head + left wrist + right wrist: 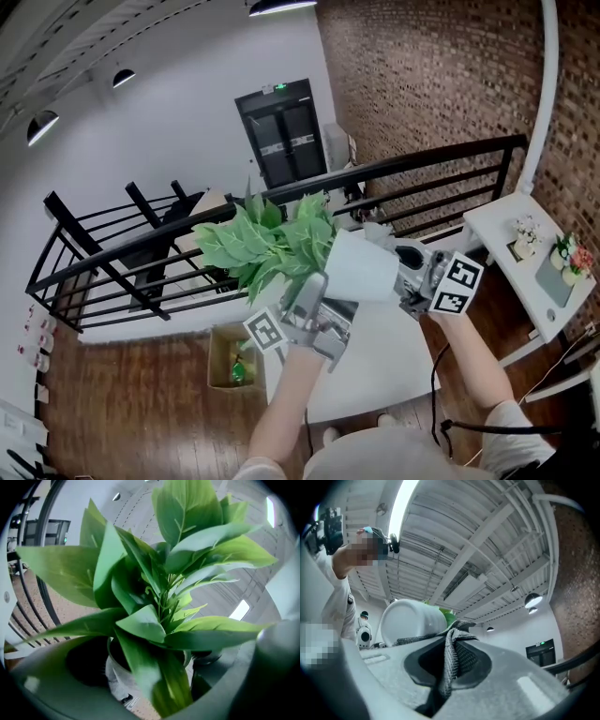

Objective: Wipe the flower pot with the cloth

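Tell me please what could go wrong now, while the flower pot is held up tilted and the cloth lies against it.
1. The flower pot hangs tilted above the white table, carried by the left gripper alone; a hard push from the cloth could make it slip and drop.
2. The right gripper pinches only a narrow fold of the cloth, which might pull out during rubbing.

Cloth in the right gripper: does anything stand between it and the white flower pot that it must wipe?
Nothing visible does. In the right gripper view the cloth, clamped in the right gripper, reaches up to the white side of the flower pot with no object between them. Whether it touches cannot be told.
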The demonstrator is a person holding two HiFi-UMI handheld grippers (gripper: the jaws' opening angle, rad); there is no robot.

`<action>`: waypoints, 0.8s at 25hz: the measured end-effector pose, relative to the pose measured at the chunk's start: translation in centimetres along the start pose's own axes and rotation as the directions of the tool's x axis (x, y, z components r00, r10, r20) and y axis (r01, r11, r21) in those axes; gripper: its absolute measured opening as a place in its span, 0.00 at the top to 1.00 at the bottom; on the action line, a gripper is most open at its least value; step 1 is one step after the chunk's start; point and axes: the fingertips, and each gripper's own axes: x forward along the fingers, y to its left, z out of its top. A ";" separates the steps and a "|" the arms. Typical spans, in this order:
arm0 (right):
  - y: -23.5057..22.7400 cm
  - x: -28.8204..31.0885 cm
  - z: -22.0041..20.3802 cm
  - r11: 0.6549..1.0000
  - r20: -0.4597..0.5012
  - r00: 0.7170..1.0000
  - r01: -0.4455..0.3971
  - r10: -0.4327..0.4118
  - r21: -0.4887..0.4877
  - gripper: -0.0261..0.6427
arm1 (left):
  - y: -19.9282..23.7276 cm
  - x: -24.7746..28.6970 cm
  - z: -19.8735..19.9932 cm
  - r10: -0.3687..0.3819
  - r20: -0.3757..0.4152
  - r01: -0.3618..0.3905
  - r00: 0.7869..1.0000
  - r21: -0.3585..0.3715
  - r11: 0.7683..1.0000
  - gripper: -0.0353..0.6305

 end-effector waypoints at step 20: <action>4.4 -4.3 3.8 0.995 0.142 0.988 -0.077 0.067 0.067 0.96 | 2.7 -2.1 1.6 0.051 0.095 -0.056 0.994 0.043 0.998 0.13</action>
